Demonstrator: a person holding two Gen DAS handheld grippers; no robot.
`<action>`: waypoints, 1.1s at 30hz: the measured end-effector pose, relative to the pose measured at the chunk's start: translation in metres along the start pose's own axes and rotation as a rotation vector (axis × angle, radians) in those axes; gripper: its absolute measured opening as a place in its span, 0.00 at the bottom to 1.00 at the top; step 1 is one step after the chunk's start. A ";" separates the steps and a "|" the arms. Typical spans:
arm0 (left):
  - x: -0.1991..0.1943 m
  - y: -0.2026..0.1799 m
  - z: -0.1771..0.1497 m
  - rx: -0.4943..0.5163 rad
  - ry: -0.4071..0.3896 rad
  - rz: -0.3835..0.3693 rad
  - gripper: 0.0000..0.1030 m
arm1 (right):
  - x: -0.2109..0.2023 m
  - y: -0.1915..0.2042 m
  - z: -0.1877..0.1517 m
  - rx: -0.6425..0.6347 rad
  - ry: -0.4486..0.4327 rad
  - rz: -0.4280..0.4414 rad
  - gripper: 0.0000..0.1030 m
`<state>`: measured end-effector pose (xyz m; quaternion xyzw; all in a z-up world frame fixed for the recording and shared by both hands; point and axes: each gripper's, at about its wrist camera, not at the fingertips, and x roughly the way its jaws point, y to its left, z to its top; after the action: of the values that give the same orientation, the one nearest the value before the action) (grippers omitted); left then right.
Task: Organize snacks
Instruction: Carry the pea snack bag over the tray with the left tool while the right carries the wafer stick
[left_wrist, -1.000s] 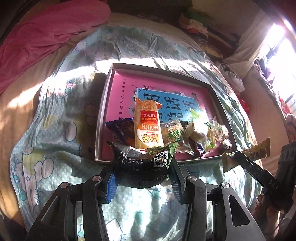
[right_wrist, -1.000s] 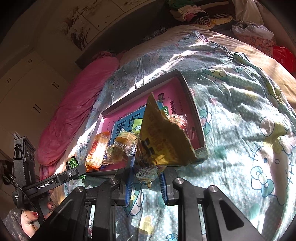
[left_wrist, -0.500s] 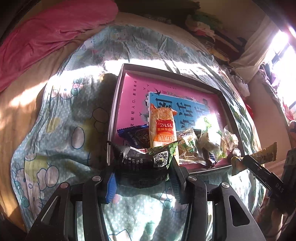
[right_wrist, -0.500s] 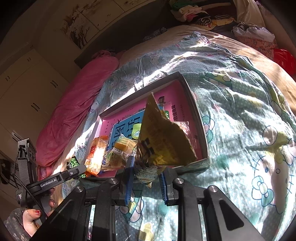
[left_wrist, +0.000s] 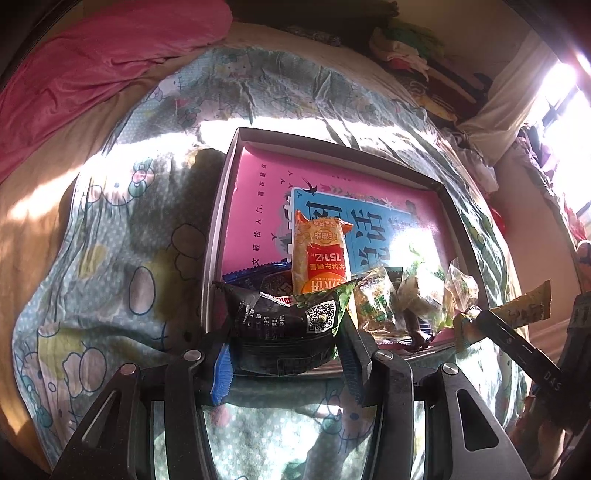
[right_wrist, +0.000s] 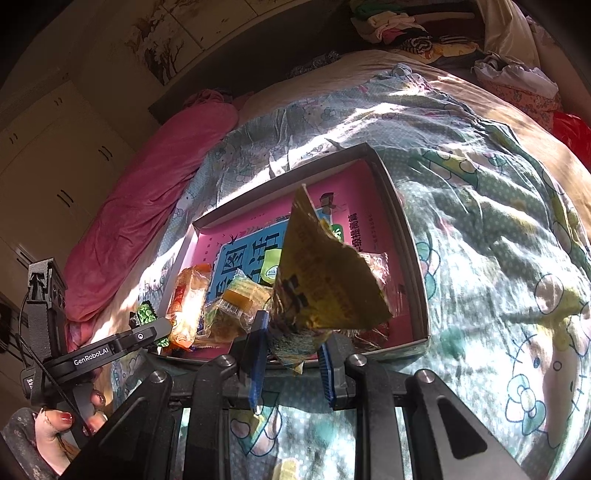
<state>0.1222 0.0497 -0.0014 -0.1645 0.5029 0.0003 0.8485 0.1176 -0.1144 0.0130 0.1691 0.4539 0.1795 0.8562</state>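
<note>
Since a second ago our left gripper (left_wrist: 284, 354) sits nearer the tray (left_wrist: 218, 221), part-open jaws clamping a black packet (left_wrist: 284, 321). Our right gripper (right_wrist: 291, 354) pinches a yellow packet (right_wrist: 325, 291) tight, unmoved.

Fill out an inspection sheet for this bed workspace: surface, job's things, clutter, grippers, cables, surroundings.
Surface: bed under a cartoon-print quilt, sunlit in patches.
Job's things: shallow grey box with a pink printed floor; at its near end lie an orange snack packet, a blue wrapper and several clear-wrapped snacks.
Clutter: nothing seen loose on the quilt.
Grippers: left gripper shut on a black snack packet; right gripper shut on a yellow snack packet. Both are at the box's near edge.
Cables: thin black cable by the left gripper's handle.
Surroundings: pink bedding roll, clothes pile, cupboards, bright window.
</note>
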 end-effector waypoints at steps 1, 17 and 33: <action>0.001 0.000 0.001 -0.001 0.000 -0.001 0.49 | 0.001 0.001 0.001 -0.004 0.002 -0.003 0.24; 0.005 -0.001 0.004 0.000 0.010 -0.002 0.49 | 0.030 0.016 0.011 -0.087 0.039 -0.054 0.25; 0.006 -0.001 0.004 0.003 0.010 0.005 0.50 | 0.025 0.010 0.006 -0.052 0.035 -0.091 0.31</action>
<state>0.1283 0.0493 -0.0047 -0.1621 0.5076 0.0011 0.8462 0.1344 -0.0952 0.0031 0.1229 0.4712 0.1552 0.8595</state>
